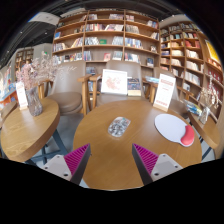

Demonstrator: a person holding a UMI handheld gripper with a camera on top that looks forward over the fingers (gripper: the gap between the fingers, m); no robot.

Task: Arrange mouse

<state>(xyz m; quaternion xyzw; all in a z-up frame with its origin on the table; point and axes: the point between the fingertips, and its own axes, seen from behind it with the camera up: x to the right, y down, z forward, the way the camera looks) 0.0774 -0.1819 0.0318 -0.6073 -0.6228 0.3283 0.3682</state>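
Observation:
A small grey patterned mouse (pixel 118 126) lies near the middle of the round wooden table (pixel 100 150), beyond my fingers. To its right a white oval mouse mat (pixel 169 127) rests on the table, with a red object (pixel 188 135) at the mat's far right edge. My gripper (pixel 111 160) hovers above the near part of the table, open, its pink pads (pixel 76 158) spread wide with only bare tabletop between them. The mouse is well ahead of the fingertips and apart from the mat.
A second wooden table (pixel 25 130) at the left carries a vase of dried flowers (pixel 33 88) and a white card (pixel 21 95). Chairs (pixel 68 100) stand behind the tables. Display signs (pixel 114 82) and bookshelves (pixel 105 40) line the back wall.

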